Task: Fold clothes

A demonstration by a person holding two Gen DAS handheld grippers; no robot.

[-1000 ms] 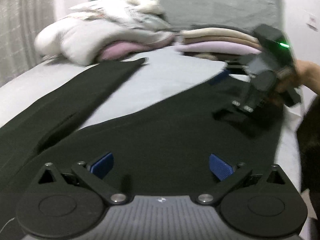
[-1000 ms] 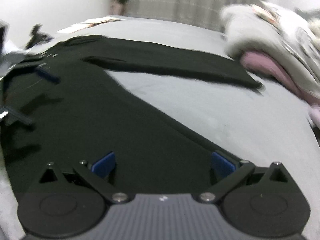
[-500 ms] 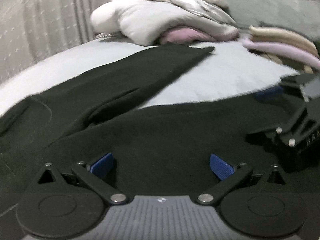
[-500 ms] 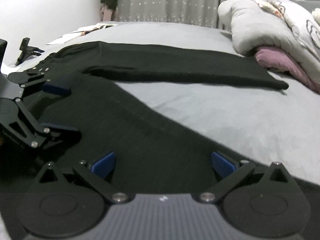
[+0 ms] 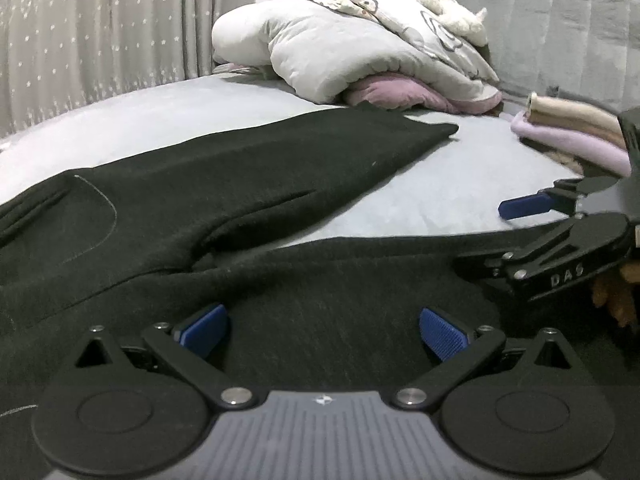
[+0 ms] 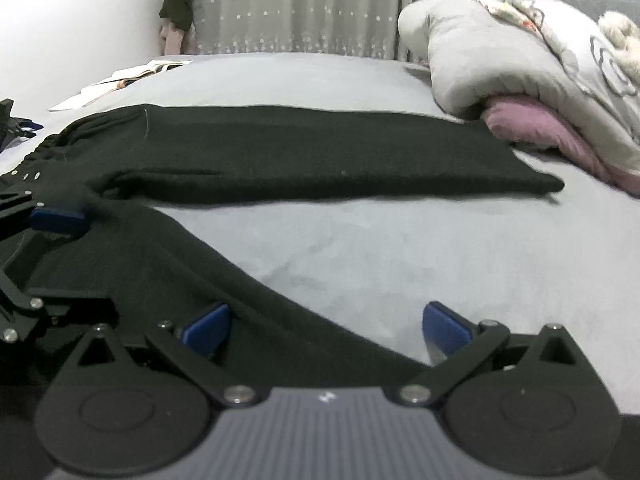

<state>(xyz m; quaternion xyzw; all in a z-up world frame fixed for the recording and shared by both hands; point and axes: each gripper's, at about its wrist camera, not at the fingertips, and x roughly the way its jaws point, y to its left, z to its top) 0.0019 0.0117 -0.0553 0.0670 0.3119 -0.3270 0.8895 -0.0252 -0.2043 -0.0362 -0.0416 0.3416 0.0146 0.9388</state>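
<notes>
Trousers spread flat on the bed

In the left wrist view, the trousers point(image 5: 248, 184) are laid on the bed point(image 5: 420, 196); a bundled duvet point(image 5: 360, 40) is heaped far behind them, and folded clothes point(image 5: 576, 128) are stacked at far right

My left gripper point(image 5: 323, 330) and right gripper point(image 6: 326, 330) are matt black plastic with small shiny metal pivot screws, a ribbed grey body at the bottom of each frame, and blue fingers point(image 5: 443, 332) whose pads look finely textured, like rubber. The black trousers point(image 5: 240, 184) across the middle are a soft, matt, slightly fuzzy knit cloth lying on the smooth grey bed sheet point(image 6: 400, 248). Upper right, the pale quilt point(image 5: 360, 40) looks puffy and smooth, and the curtain point(image 6: 320, 4) at the top is thin cloth with small pale stars.
</notes>
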